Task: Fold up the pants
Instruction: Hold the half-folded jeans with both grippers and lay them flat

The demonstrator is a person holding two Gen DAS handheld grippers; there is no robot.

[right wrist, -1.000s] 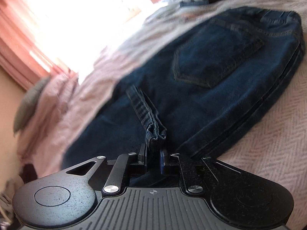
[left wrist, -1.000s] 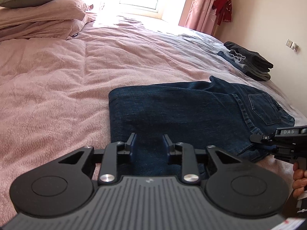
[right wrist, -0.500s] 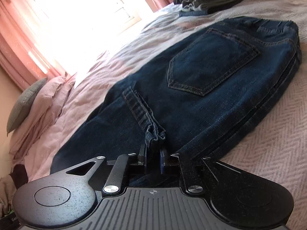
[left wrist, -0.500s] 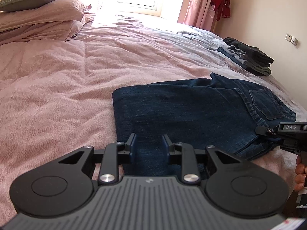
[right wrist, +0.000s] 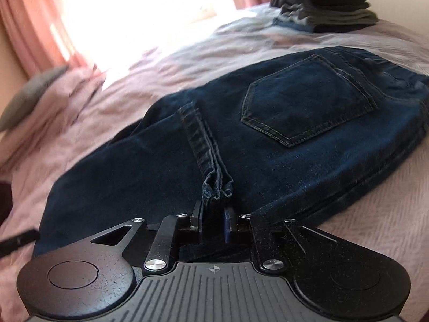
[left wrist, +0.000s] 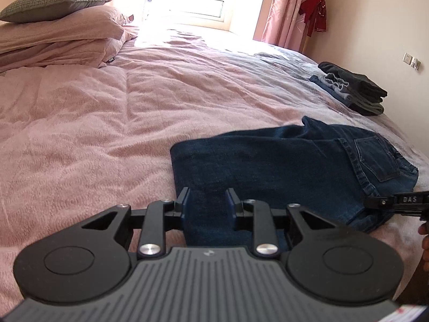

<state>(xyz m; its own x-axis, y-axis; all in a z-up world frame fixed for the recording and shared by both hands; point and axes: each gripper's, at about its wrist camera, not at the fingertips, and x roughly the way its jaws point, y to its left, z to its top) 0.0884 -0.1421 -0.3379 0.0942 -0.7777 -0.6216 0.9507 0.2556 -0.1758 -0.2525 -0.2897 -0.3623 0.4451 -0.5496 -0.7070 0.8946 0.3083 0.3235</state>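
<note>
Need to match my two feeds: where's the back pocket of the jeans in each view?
Left wrist view: back pocket at far right, beyond the right gripper.
Right wrist view: back pocket right of centre, above the gripper.
Shared landmark: the stack of folded clothes, far right and top right.

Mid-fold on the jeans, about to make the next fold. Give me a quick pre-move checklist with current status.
1. Right gripper on the hem: cannot tell. Its fingers flank the bunched hem with a gap showing, so a firm pinch is unconfirmed.
2. Left gripper ready: ok. Jaws open over the folded edge of the jeans, holding nothing.
3. Jeans lying flat: ok. Back pocket faces up and the layers look smooth.
4. Landing space on the bedspread: ok. Bare cover beside the jeans.
5. Folded clothes stack out of the way: ok. It sits apart, further up the bed.
</note>
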